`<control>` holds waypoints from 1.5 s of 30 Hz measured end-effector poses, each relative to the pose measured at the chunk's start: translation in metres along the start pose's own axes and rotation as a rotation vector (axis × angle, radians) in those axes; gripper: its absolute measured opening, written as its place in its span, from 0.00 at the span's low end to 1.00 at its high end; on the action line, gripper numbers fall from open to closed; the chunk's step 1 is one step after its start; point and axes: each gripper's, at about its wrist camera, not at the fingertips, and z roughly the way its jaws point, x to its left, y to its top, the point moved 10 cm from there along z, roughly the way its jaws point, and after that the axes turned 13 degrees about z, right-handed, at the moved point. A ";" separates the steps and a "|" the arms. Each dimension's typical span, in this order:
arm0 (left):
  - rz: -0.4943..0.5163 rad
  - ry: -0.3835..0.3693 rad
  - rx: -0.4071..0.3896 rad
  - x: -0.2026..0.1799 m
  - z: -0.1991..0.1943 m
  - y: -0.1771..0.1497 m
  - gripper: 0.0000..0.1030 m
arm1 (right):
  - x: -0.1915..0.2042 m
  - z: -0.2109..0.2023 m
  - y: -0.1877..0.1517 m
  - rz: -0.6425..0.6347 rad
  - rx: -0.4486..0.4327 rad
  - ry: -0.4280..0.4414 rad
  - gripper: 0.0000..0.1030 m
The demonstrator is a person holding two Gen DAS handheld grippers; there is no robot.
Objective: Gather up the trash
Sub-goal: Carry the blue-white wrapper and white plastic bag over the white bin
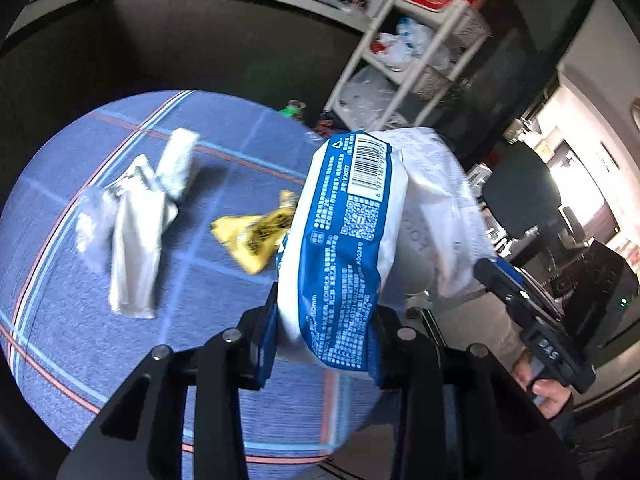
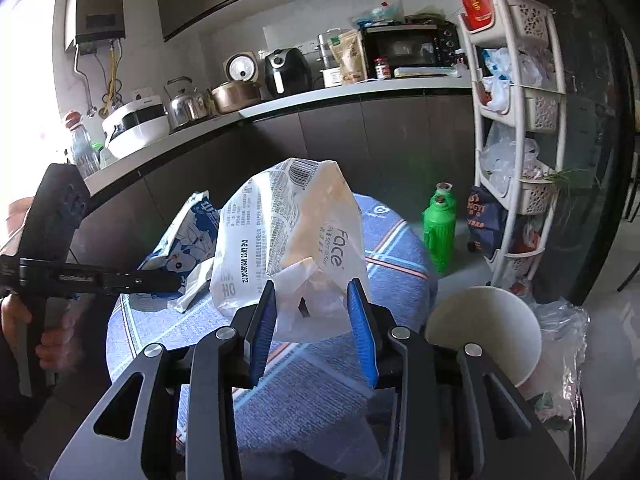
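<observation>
My left gripper (image 1: pixel 324 332) is shut on a blue and white printed wrapper (image 1: pixel 344 240) and holds it above the round table with the blue plaid cloth (image 1: pixel 80 280). My right gripper (image 2: pixel 312 312) is shut on a clear and white "face" tissue bag (image 2: pixel 292 232), held above the same table (image 2: pixel 400 248). In the left wrist view, a crumpled white bag (image 1: pixel 136 220) and a yellow wrapper (image 1: pixel 256 236) lie on the cloth. The left gripper with its blue wrapper (image 2: pixel 180 240) shows at the left of the right wrist view. The right gripper's body (image 1: pixel 540 320) shows at the right of the left wrist view.
A white bin with a plastic liner (image 2: pixel 488 328) stands on the floor right of the table. Green bottles (image 2: pixel 440 228) and a white shelf rack (image 2: pixel 520 120) stand behind it. A dark counter (image 2: pixel 280 108) with kitchen appliances runs along the back.
</observation>
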 end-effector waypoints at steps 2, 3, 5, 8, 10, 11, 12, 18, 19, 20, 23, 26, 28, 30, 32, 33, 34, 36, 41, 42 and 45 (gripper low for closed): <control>0.027 -0.022 -0.007 -0.018 0.001 0.005 0.34 | -0.009 -0.005 0.002 0.011 -0.009 -0.012 0.33; 0.044 -0.034 -0.009 -0.028 0.003 0.008 0.34 | -0.015 -0.009 0.003 0.019 -0.014 -0.019 0.33; 0.067 -0.051 -0.008 -0.043 0.009 0.015 0.34 | -0.026 -0.016 0.004 0.033 -0.023 -0.031 0.33; 0.087 -0.090 -0.001 -0.063 0.024 0.025 0.34 | -0.047 -0.026 0.005 0.058 -0.037 -0.058 0.33; 0.097 -0.107 0.005 -0.073 0.033 0.028 0.34 | -0.064 -0.032 0.005 0.082 -0.045 -0.079 0.33; 0.101 -0.118 0.009 -0.080 0.039 0.031 0.34 | -0.070 -0.034 0.006 0.090 -0.046 -0.086 0.33; 0.103 -0.127 0.013 -0.083 0.045 0.033 0.34 | -0.079 -0.036 0.005 0.102 -0.049 -0.097 0.33; 0.115 -0.180 0.045 -0.114 0.084 0.045 0.34 | -0.132 -0.037 -0.001 0.182 -0.049 -0.156 0.33; 0.118 -0.185 0.055 -0.119 0.092 0.047 0.34 | -0.138 -0.035 -0.003 0.193 -0.047 -0.163 0.33; 0.121 -0.188 0.063 -0.124 0.099 0.050 0.34 | -0.147 -0.034 -0.006 0.208 -0.043 -0.171 0.33; 0.128 -0.200 0.089 -0.133 0.122 0.055 0.34 | -0.169 -0.029 -0.011 0.248 -0.033 -0.190 0.33; 0.129 -0.207 0.115 -0.140 0.142 0.058 0.34 | -0.189 -0.021 -0.016 0.278 -0.020 -0.210 0.33; 0.133 -0.210 0.135 -0.143 0.159 0.061 0.34 | -0.202 -0.013 -0.020 0.300 -0.002 -0.222 0.33; 0.142 -0.210 0.154 -0.145 0.172 0.061 0.34 | -0.210 -0.007 -0.024 0.311 0.011 -0.232 0.33; 0.156 -0.208 0.183 -0.148 0.189 0.061 0.34 | -0.221 0.002 -0.029 0.321 0.025 -0.243 0.33; 0.160 -0.206 0.193 -0.148 0.194 0.060 0.34 | -0.225 0.005 -0.029 0.323 0.029 -0.246 0.33; 0.169 -0.202 0.209 -0.149 0.203 0.059 0.34 | -0.230 0.012 -0.031 0.323 0.036 -0.256 0.33; 0.183 -0.195 0.234 -0.151 0.218 0.057 0.34 | -0.239 0.019 -0.032 0.321 0.046 -0.267 0.33; 0.206 -0.173 0.268 -0.152 0.244 0.058 0.35 | -0.254 0.040 -0.031 0.320 0.061 -0.274 0.33; 0.206 -0.172 0.273 -0.151 0.248 0.059 0.36 | -0.255 0.042 -0.031 0.322 0.062 -0.274 0.33; 0.220 -0.155 0.281 -0.148 0.256 0.060 0.37 | -0.260 0.051 -0.031 0.326 0.064 -0.272 0.36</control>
